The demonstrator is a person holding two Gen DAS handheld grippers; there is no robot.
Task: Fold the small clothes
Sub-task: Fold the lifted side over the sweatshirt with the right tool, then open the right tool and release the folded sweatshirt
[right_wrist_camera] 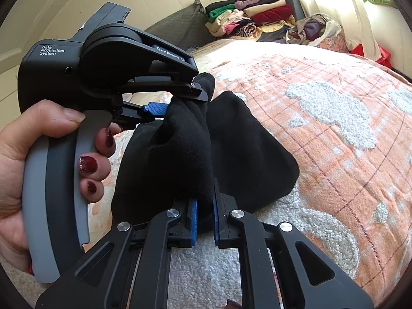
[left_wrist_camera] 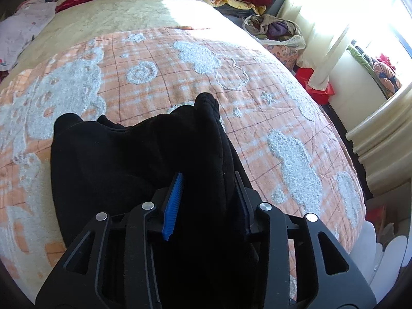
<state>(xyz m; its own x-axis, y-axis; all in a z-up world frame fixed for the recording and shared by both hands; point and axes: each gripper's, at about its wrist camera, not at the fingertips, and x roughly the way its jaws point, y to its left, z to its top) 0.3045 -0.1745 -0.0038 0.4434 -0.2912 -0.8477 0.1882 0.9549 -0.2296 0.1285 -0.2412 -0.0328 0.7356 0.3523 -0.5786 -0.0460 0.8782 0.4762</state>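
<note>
On the bed, over the orange checked blanket (left_wrist_camera: 159, 59) and nearer its front edge than the far corners, the black garment (right_wrist_camera: 244, 149) hangs bunched between your two tools, its lower bulk resting on the blanket. Your right gripper (right_wrist_camera: 204, 221) has its fingers pinched almost shut on a thick fold of it. Your left gripper (left_wrist_camera: 206, 206) has a roll of the cloth lying between its fingers, and they stand partly apart; the blue pad (left_wrist_camera: 173, 206) on one side shows bare, so I cannot tell whether it grips firmly.

What could go wrong from here, as I judge it: if the left fingers are slack, the roll may slide out as you lower or spread, and the fold will collapse into a heap. The cloth is gathered in thick wads at both grips, so pulling the tools apart may drag it crooked instead of flat. The blanket's nubbly white patches could snag and hold the fabric as you drag it. Your left hand (right_wrist_camera: 38, 159) crowds the cloth too.

Readable writing: the left tool's body says "Data Acquisition System", and its arm carries "GenRobot", followed by characters I cannot make out.
</note>
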